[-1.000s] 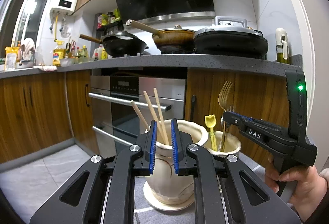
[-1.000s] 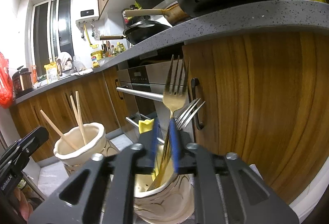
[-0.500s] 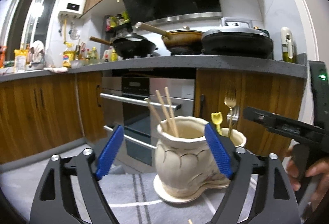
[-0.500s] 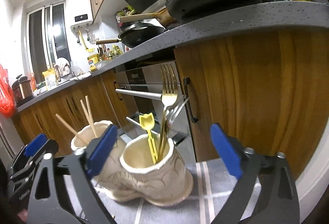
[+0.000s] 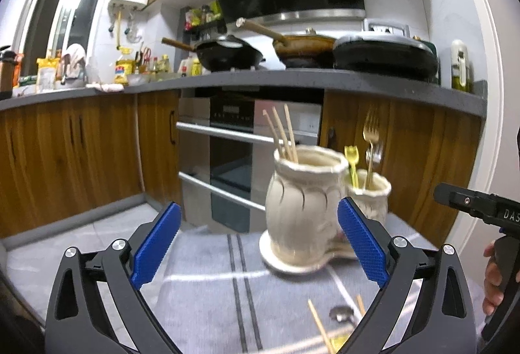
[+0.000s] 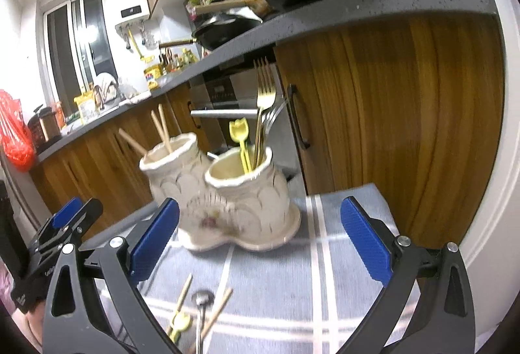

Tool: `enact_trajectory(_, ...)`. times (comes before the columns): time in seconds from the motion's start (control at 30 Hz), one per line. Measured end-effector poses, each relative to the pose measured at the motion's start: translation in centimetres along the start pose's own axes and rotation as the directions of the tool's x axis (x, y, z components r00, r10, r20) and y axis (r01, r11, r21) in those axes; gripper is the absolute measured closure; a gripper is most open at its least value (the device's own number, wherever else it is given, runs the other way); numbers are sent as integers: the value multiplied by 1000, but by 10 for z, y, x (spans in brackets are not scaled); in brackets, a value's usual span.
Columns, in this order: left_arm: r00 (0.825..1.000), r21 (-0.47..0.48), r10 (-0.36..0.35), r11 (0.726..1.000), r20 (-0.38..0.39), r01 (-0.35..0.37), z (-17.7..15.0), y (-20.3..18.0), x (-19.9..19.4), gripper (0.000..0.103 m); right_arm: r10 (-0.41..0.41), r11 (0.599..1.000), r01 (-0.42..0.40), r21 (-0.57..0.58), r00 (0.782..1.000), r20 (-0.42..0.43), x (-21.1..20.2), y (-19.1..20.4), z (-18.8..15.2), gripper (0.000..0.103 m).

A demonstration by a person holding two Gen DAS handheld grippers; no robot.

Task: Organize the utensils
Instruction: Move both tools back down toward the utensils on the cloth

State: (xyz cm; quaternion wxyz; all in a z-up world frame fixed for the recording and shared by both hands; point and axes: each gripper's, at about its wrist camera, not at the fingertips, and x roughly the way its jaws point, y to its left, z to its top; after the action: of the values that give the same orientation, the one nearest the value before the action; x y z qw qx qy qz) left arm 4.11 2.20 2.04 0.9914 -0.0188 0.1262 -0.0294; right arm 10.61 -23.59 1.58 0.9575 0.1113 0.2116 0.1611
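1. A cream ceramic double-pot utensil holder stands on a grey striped cloth.
2. Its taller pot holds three wooden chopsticks.
3. Its shorter pot holds a gold metal fork and a small yellow plastic fork.
4. The left gripper has its jaws opening, nothing between the blue pads.
5. The right gripper stands spread wide and empty, short of the holder.
6. Loose chopsticks, a silver spoon and another yellow fork lie on the cloth nearer than the holder.
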Motion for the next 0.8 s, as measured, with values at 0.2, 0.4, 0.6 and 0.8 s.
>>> enact_trajectory(0.2, 995, -20, -9, 1000, -97, 7, -20, 2, -4, 7, -3, 999, 2, -33, 999, -54, -5, 6, -20, 5)
enact_trajectory(0.4, 982, -48, -21, 999, -188, 12, -38, 11, -12, 7, 11, 998, -20, -68, 992, -125, -8, 13, -43, 5)
enact_trajectory(0.6, 974, -83, -7, 996, -226, -13, -44, 24, -18, 7, 71, 986, -102, -134, 973, -222, -10, 41, -68, 6)
enact_trajectory(0.8, 972, -80, -25, 997, -233, 6, -43, 24, -16, 7, 106, 959, -185, -213, 936, -337, -6, 76, -93, 47)
